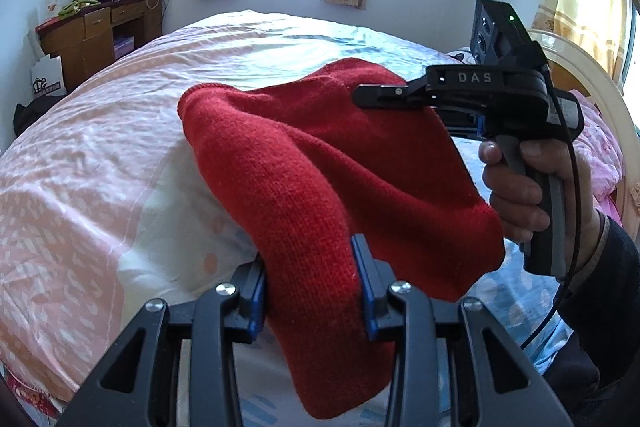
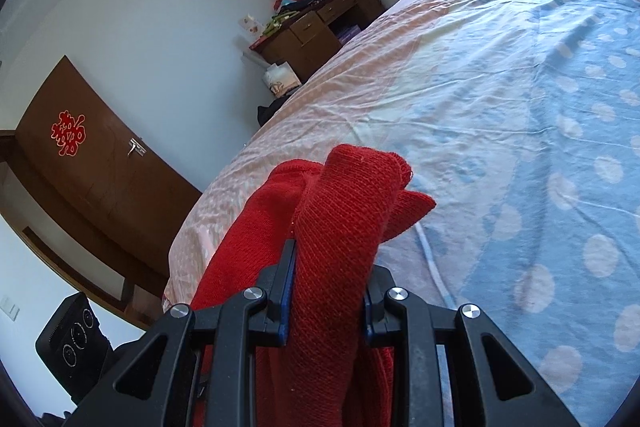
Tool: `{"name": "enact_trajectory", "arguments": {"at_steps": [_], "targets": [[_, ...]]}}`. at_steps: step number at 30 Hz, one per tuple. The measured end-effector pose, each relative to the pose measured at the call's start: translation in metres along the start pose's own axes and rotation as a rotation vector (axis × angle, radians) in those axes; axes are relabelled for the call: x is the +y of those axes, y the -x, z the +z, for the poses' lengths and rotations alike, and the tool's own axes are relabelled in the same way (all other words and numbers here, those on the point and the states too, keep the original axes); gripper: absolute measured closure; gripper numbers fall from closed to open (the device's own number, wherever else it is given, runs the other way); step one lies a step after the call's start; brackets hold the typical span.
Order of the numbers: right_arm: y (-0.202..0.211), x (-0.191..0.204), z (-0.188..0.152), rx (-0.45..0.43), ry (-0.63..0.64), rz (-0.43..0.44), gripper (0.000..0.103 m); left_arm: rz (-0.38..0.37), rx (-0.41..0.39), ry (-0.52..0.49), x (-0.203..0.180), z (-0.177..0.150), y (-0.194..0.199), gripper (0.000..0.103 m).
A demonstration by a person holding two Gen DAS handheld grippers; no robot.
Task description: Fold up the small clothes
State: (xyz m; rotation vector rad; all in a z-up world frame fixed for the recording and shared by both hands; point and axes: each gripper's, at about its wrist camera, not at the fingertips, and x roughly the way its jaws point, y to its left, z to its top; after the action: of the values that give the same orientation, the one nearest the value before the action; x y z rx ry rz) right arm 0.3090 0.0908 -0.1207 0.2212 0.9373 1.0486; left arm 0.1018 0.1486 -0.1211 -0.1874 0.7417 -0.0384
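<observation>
A red knitted garment [image 1: 320, 163] hangs in the air above the bed, stretched between both grippers. My left gripper [image 1: 310, 275] is shut on a bunched part of it, the blue pads pressing the knit from both sides. In the left wrist view the right gripper [image 1: 384, 95] comes in from the right, held by a person's hand [image 1: 520, 187], its fingers clamped on the garment's far edge. In the right wrist view my right gripper [image 2: 330, 275] is shut on a thick roll of the red garment [image 2: 344, 227], which sticks up past the fingertips.
Below lies a bed with a pink and blue dotted sheet [image 2: 500, 107]. A wooden desk [image 1: 100, 31] piled with items stands by the far wall, a brown door [image 2: 92, 163] to the left. A curved bed headboard [image 1: 592, 99] rises at the right.
</observation>
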Motion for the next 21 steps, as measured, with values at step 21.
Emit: {"name": "enact_trajectory", "arguments": {"at_steps": [21], "targets": [[-0.010,-0.019,-0.011,0.017,-0.040,-0.050,0.072,0.029,0.029,0.031,0.012,-0.010,-0.002,0.048]]}}
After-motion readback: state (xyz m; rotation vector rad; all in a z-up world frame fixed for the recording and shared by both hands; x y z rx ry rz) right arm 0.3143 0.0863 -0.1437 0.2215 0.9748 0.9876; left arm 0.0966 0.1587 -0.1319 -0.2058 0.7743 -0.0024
